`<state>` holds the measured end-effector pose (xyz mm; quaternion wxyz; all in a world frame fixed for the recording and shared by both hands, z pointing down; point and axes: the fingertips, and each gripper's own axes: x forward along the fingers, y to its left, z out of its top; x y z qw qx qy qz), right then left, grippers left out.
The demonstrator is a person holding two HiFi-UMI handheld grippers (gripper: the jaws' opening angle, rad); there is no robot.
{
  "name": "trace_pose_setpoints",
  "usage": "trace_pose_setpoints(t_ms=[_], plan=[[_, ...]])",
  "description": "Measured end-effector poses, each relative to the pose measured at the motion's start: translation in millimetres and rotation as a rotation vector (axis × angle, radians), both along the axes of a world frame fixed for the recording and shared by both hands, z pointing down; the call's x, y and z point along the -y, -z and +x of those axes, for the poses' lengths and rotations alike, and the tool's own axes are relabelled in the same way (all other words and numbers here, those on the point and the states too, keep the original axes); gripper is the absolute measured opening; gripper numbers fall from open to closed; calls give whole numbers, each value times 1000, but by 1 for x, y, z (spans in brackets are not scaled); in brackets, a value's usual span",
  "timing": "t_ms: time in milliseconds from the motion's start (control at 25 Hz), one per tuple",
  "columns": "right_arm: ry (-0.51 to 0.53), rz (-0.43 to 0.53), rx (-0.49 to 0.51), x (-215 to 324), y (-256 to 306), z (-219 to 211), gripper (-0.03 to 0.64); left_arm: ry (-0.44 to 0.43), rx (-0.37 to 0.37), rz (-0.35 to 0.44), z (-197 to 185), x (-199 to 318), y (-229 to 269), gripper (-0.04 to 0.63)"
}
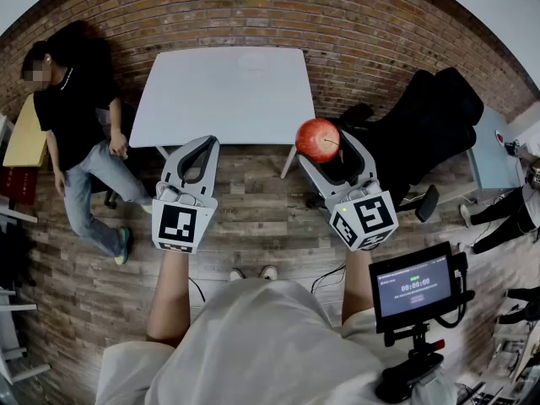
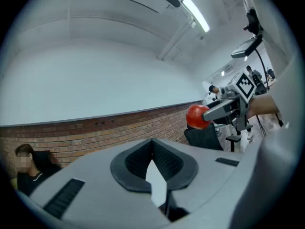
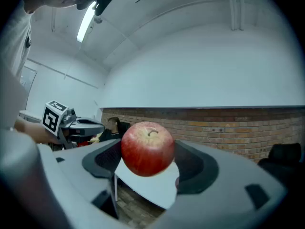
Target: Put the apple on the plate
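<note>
Apple [image 3: 147, 148]: round, red with faint yellow streaks, short stem up. Clamped in right gripper [image 1: 323, 147], in the air by the table [image 1: 221, 99] corner. Left gripper [image 1: 205, 144] empty, jaws closed tip to tip.

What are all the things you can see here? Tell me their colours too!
apple: one, red, in the air between the right gripper's jaws
table: one, white, standing on the floor ahead
plate: one, white, only faintly visible, on the far part of the table
chair: one, black, to the right of the table
screen: one, black with a lit display, lower right on a stand
seated person: one, black top and blue jeans, to the left of the table
left gripper: one, pale grey, jaws together, empty
right gripper: one, pale grey, closed on the apple
</note>
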<state>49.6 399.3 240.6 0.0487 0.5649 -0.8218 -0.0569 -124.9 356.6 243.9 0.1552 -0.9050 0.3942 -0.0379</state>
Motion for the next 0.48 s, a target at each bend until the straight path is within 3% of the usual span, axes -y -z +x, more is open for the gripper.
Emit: trace_pose_setpoints(t_ms=[480], plan=[[29,-12,63,-2,0,-2,351,-8,4,-7,2,-4,-3,5]])
